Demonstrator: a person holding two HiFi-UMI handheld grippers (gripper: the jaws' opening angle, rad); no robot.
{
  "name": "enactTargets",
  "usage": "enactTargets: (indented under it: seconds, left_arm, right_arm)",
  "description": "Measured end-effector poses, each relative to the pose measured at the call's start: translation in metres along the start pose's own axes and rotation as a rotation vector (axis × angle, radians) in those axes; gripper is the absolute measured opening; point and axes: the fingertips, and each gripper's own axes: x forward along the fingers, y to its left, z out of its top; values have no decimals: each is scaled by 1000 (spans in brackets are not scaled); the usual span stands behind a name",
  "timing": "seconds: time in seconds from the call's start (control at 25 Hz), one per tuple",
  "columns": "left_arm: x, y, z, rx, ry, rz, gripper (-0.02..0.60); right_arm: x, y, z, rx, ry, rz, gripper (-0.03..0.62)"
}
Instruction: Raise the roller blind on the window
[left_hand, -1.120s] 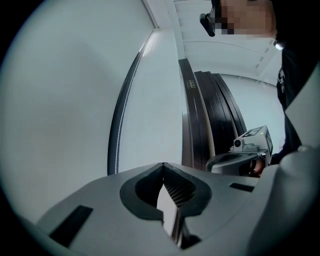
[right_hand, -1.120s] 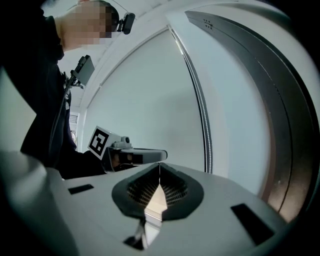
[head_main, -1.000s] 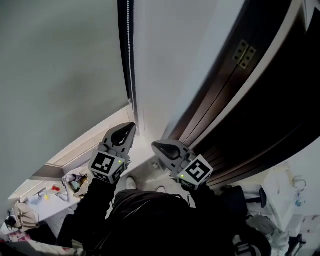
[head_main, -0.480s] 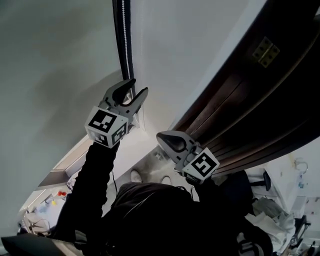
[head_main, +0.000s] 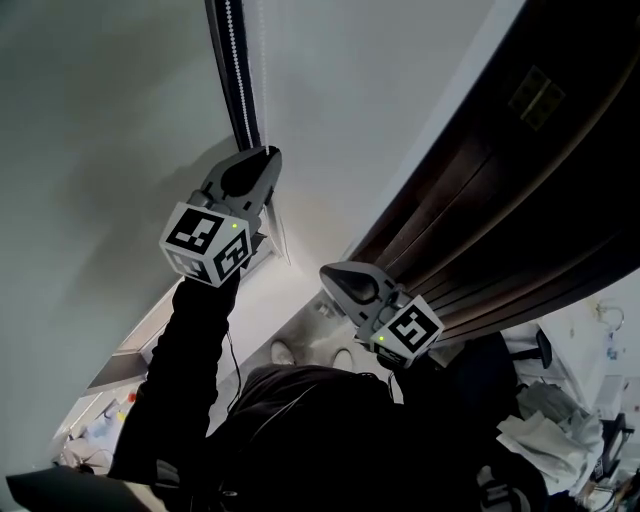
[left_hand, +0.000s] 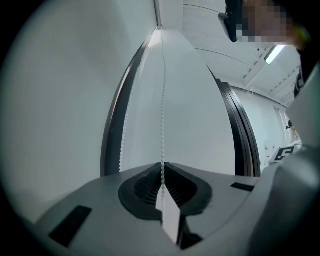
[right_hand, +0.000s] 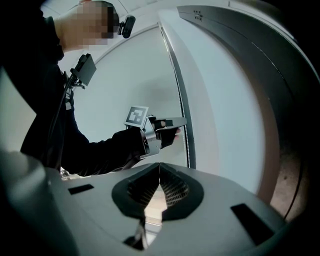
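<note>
Left grip: the left gripper (left_hand: 162, 169) has just closed; its pads pinch the bead chain (left_hand: 162, 100), which runs straight up from between them.
Right grip: the right gripper (right_hand: 159, 167) has its pads pressed together with nothing between them.
Left position: raised, at the blind's right edge.
Right position: lower and to the right, apart from the chain.
Bead chain: hangs along a dark strip (head_main: 228, 70).
Roller blind (head_main: 100, 120): grey sheet just left of that strip.
Surroundings: white wall (head_main: 350, 100), then a dark door (head_main: 520, 200).

Surface: pale floor (head_main: 305, 335) | On it: two light shoes (head_main: 284, 352), side by side | Far left: cluttered tabletop (head_main: 88, 430), items blurred
</note>
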Motion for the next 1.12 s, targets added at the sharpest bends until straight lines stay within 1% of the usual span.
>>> enactTargets:
  seconds: [0.2, 0.32, 0.52, 0.68, 0.88, 1.0, 1.12]
  left_arm:
    - [-7, -7, -3, 53, 30, -19, 19]
    - [-9, -14, -17, 79, 69, -31, 18]
    - [-21, -19, -23, 59, 62, -17, 17]
    - [-31, -31, -24, 70, 47, -27, 17]
    - [-40, -38, -28, 43, 36, -39, 15]
    - [-46, -42, -38, 21, 44, -38, 15]
    - [-52, -50, -55, -9, 59, -43, 15]
  right_arm:
    - [0, -1, -4, -1, 7, 3, 6]
    - [-1, -1, -2, 1, 3, 11, 6]
    - [-2, 2, -3, -15, 0, 34, 6]
    - [-3, 6, -2, -6, -4, 45, 6]
    - [-4, 11, 0, -23, -8, 72, 6]
    - [-6, 14, -2, -21, -3, 79, 6]
    - [-7, 17, 0, -11, -4, 82, 6]
